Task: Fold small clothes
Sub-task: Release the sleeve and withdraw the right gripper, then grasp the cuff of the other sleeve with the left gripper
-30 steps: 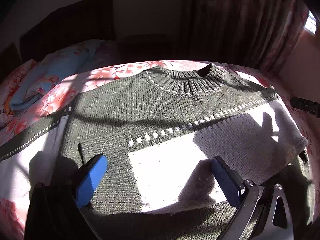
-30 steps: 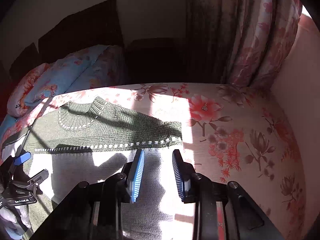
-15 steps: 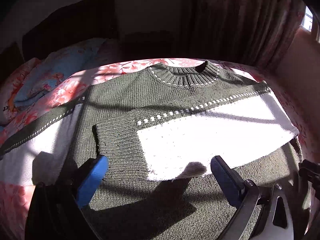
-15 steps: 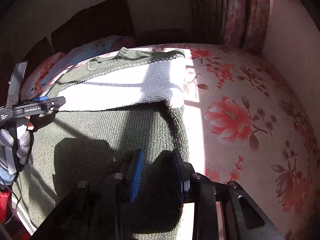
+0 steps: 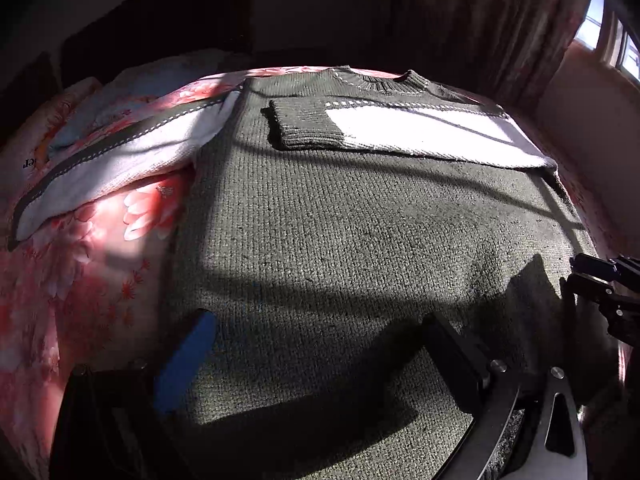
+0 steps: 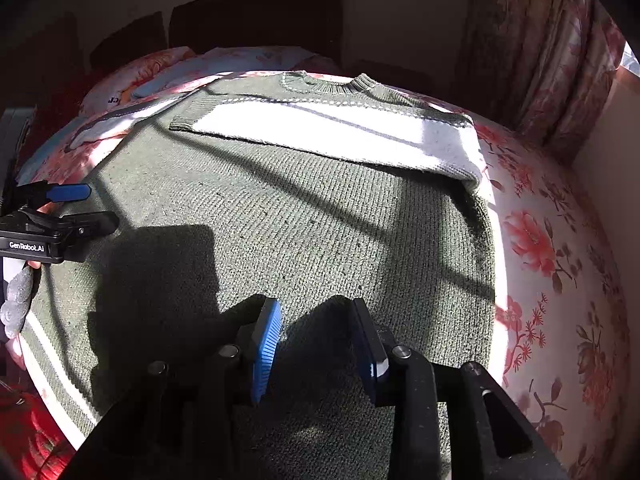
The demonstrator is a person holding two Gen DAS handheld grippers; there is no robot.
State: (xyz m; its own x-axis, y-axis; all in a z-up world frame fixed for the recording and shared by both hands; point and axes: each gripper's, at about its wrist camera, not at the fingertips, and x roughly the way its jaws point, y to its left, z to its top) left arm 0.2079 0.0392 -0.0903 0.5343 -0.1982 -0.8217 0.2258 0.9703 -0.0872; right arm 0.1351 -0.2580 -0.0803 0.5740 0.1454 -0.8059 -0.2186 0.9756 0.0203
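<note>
In the left wrist view, a pillow (image 5: 100, 120) lies at the upper left on the floral bedspread (image 5: 80, 280). Just right of it, one sleeve (image 5: 120, 156) of the sweater (image 5: 360, 232) stretches out flat toward the left edge, white with a dark striped border. The sweater fills the middle of the frame, spread flat on the bed with its ribbed collar (image 5: 380, 82) at the top centre. The other sleeve (image 5: 400, 132) is folded across the chest, its dark cuff pointing left. At the bottom, the left gripper (image 5: 320, 360) sits low over the hem, fingers wide apart and holding nothing. The right gripper's tips show at the right edge.

In the right wrist view, the left gripper (image 6: 84, 208) enters from the left edge, its blue pad (image 6: 68, 193) above the dark finger. The sweater (image 6: 320, 220) covers the centre, and a curtain (image 6: 540, 60) hangs at the upper right. The right gripper (image 6: 316, 344) is at the bottom centre above the hem, fingers apart with a clear gap, gripping nothing.
</note>
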